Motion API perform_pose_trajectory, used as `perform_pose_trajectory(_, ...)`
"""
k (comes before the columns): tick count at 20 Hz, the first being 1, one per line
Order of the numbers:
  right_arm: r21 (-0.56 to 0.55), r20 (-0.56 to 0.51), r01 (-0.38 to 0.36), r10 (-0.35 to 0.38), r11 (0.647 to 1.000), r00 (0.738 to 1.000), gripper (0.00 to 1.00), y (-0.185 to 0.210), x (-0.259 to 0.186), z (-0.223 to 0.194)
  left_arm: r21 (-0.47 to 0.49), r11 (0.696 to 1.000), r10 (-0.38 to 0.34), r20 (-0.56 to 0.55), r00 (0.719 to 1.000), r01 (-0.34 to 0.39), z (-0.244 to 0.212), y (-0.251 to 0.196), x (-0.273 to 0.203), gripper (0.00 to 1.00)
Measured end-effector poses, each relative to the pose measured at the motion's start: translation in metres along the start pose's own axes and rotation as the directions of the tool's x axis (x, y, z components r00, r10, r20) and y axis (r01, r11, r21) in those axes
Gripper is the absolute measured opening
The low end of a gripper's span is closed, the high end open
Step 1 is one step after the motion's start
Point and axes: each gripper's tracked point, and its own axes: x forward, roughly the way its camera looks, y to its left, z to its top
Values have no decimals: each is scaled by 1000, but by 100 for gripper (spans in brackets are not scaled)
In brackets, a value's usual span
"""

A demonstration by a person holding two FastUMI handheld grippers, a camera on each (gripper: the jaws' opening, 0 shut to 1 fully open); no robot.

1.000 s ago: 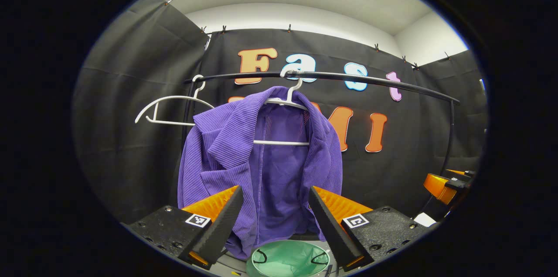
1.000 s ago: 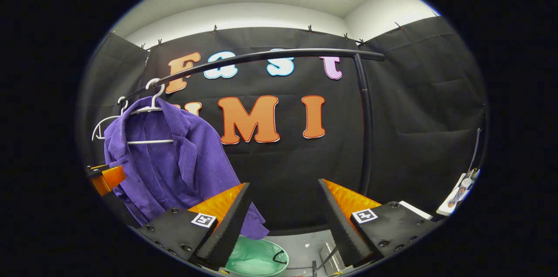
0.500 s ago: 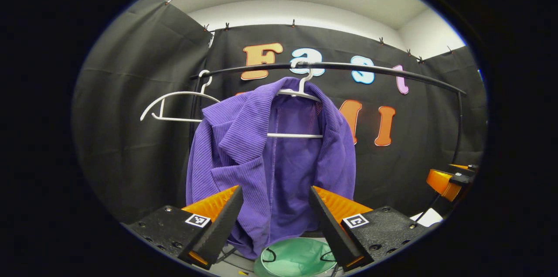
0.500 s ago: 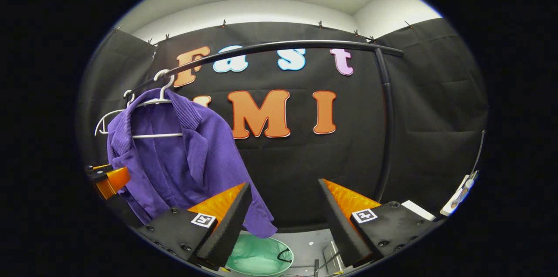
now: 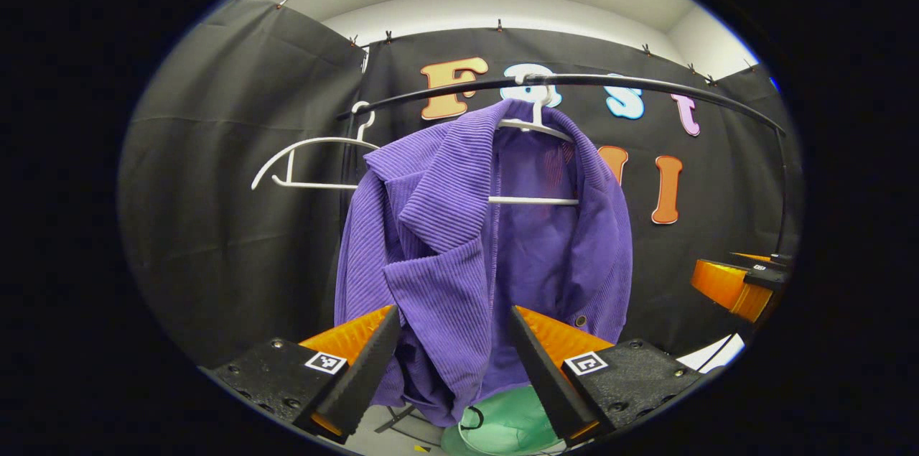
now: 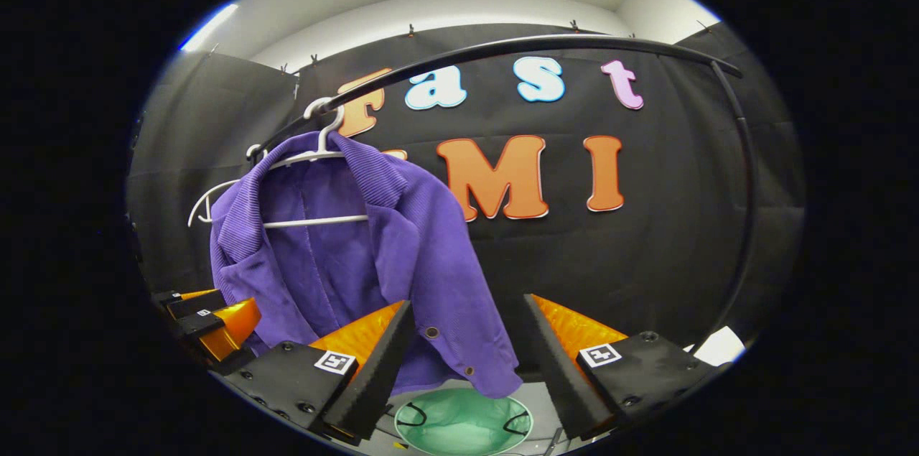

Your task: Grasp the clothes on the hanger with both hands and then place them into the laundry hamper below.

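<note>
We hold the left tongs [image 5: 449, 363] spread wide, gripping nothing, with the purple jacket [image 5: 459, 240] straight ahead on its white hanger [image 5: 535, 126], which hooks over the black rail [image 5: 610, 82]. Our right tongs [image 6: 467, 363] are also released; the jacket's hem hangs between their fingers, above the green hamper [image 6: 463, 427].

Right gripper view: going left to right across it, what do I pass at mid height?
Left tongs at the left edge → empty white hanger → purple jacket on its hanger → bare black booth wall → upright black post of the clothes rail.
</note>
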Motion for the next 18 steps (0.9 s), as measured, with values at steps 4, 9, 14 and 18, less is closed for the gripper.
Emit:
perform_pose_trajectory(4,-13,8,-63,63,998,998,98,24,33,4,-9,1000,-6,15,1000,6,3,-1,19,92)
perform_pose_trajectory(9,17,-11,-138,138,990,990,89,51,73,3,-2,999,37,11,999,-37,-2,10,46,92)
perform_pose_trajectory(14,22,-32,-198,198,980,980,98,73,107,-1,-6,999,50,5,999,-50,-3,17,67,92)
perform_pose_trajectory(18,48,-54,-237,240,970,969,89,84,139,-8,-23,997,72,7,997,-71,-4,21,81,86)
